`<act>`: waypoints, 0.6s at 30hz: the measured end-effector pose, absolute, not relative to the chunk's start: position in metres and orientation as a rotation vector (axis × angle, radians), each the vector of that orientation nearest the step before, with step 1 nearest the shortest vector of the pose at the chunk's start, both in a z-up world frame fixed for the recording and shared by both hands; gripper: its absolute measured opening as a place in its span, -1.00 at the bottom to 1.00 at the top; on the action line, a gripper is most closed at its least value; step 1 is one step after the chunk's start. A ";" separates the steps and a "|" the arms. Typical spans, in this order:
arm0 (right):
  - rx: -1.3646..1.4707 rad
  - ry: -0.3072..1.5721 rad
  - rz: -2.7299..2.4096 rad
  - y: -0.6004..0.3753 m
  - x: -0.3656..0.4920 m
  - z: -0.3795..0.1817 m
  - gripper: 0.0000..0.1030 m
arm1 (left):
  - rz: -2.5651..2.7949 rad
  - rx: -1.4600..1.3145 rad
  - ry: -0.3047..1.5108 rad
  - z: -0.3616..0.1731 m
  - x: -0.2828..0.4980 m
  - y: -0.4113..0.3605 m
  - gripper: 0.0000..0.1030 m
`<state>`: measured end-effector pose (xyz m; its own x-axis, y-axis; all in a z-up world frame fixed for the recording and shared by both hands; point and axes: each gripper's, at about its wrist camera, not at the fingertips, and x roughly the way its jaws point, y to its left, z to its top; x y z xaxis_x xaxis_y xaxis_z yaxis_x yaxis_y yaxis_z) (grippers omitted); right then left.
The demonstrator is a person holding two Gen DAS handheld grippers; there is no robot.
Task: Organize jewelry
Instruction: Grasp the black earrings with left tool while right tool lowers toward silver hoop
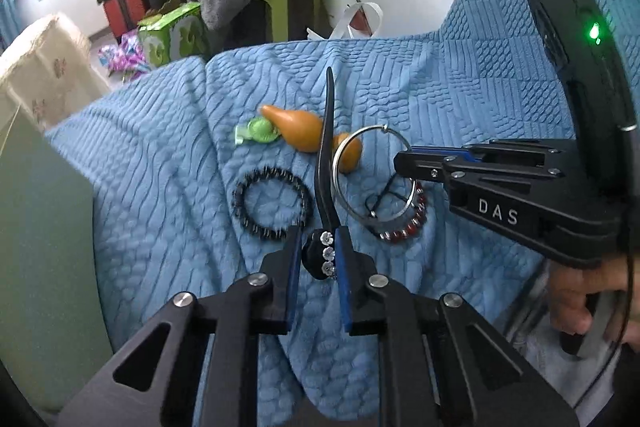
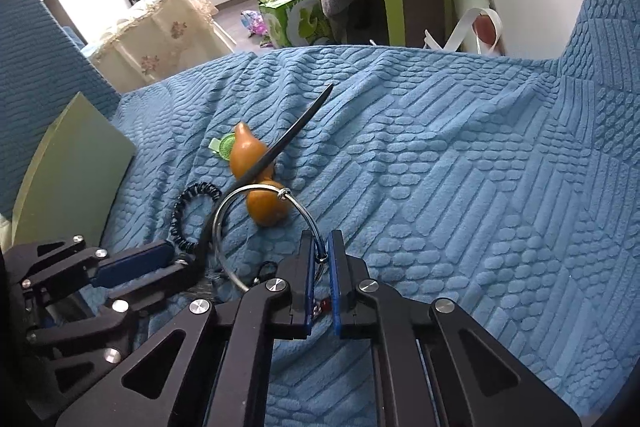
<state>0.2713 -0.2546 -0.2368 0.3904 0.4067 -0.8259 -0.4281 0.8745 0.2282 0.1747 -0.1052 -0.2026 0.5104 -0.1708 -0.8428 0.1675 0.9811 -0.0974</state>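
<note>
Left wrist view: the hairpin [image 1: 324, 187], a black curved stick with a flowered knob, sits pinched by that knob in the left tongs [image 1: 318, 251], its tip rising ahead of them. The right tongs [image 1: 400, 157] clamp the rim of the ring [image 1: 376, 177], a thin metal hoop, just right of the stick.

Risks, as I judge them: the knob is round, so the stick could swivel or slip out; the hoop is thin and could twist in its grip; the two could snag.

Ahead of the tongs, on the blue bedspread [image 1: 460, 99], the stick crosses the gourd [image 1: 304, 133]. The hoop and right tongs partly cover the red bracelet [image 1: 404, 231]; a black cord inside the hoop is unclear.
</note>
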 end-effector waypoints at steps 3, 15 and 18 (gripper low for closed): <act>-0.011 1.047 0.525 -0.258 0.268 -0.236 -0.91 | -0.195 -0.021 1.011 -0.199 0.161 -0.101 -0.68; 0.006 1.094 0.509 -0.264 0.256 -0.239 -0.90 | -0.163 -0.104 1.061 -0.199 0.129 -0.076 -0.68; 0.038 1.126 0.494 -0.268 0.261 -0.246 -0.87 | -0.167 -0.130 1.084 -0.207 0.132 -0.072 -0.68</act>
<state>0.2608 -0.2682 -0.2462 0.3349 0.3975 -0.8543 -0.3595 0.8920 0.2741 0.1316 -0.0717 -0.2070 0.4572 -0.1987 -0.8669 0.0717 0.9798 -0.1867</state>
